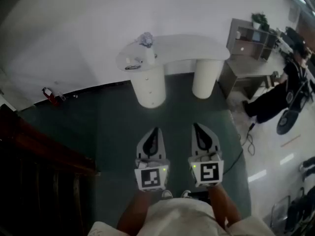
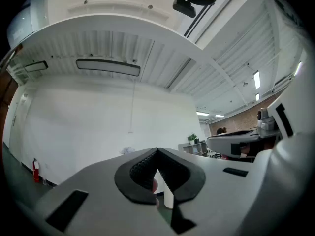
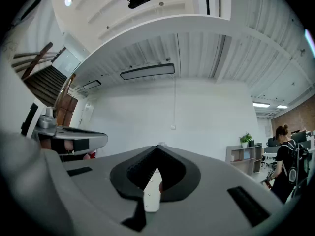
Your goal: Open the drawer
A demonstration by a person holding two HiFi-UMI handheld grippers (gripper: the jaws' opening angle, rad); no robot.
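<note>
We judged the task not yet started. No drawer could be picked out in any view; the likeliest place for it was the white table (image 1: pixel 197 45) ahead of us, standing on two round pedestals (image 1: pixel 149 87), or the shelf unit (image 1: pixel 253 39) just right of that table. All of it was left: walking up, finding a handle, pulling. We held the left gripper (image 1: pixel 156 131) and the right gripper (image 1: pixel 197 127) side by side, well short of the table, about level and pointed toward it. Both pairs of jaws were closed tip to tip, with nothing between them.
</note>
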